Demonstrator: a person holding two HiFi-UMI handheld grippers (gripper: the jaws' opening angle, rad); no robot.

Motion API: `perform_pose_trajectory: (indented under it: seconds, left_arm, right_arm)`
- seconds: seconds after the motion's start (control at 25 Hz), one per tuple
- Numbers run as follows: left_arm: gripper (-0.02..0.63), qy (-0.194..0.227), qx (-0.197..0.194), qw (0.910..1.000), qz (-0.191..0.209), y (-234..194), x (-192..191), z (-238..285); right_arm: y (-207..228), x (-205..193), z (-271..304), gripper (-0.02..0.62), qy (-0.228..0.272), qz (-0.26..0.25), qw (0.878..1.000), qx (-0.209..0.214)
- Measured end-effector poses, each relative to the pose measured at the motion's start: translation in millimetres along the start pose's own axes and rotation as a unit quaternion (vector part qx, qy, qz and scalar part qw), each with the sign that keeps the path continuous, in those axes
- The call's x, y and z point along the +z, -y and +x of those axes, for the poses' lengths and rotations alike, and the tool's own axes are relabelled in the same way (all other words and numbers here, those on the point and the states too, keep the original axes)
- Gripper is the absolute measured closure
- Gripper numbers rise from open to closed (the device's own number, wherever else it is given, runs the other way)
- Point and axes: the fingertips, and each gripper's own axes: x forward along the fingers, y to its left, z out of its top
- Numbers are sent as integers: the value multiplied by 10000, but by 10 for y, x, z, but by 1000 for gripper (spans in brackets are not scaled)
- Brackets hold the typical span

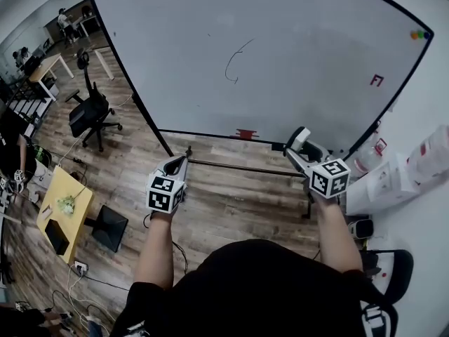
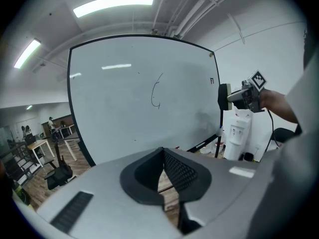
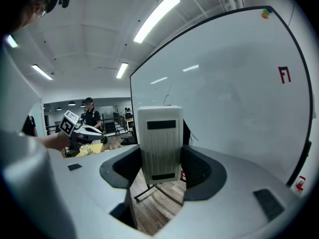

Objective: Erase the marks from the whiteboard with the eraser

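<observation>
The head view shows the whole whiteboard (image 1: 295, 69) filling the picture from 10 to 2 o'clock, with a thin black squiggle (image 1: 235, 63) near its middle, a small red mark (image 1: 377, 81) toward 2 o'clock and coloured magnets (image 1: 419, 34) in its upper right corner. Only this view takes in the wooden floor, an office chair (image 1: 90, 111) at 9 o'clock and a yellow worktop (image 1: 64, 206) at 8 o'clock. The left tool (image 1: 181, 161) sits at 7 o'clock and the right tool (image 1: 300, 142) at 4 o'clock, both held below the board's lower edge and apart from it. The head view is too coarse for the jaws; the gripper views settle that. In the right gripper view the right tool's jaws are clamped on the eraser (image 3: 159, 143), a pale ribbed block standing upright between the pads, with the board behind it, the red mark at 2 o'clock and the magnets at 1 o'clock. The squiggle is only a faint line just above the eraser here. In the left gripper view the left tool's jaws are together at their tips with nothing between them. The squiggle sits just above centre, at 12 o'clock, and the right tool with its eraser shows at 3 o'clock beside the board's edge, in front of a white water dispenser (image 2: 238, 136).
</observation>
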Motion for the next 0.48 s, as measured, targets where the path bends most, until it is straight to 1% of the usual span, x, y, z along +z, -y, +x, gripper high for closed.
perform_pose_trajectory:
  seconds: [0.48]
  left_arm:
    - [595,-82,184,9998,41,71,88,215]
  right_arm:
    - [318,59,127,353,95,-7,9998,153]
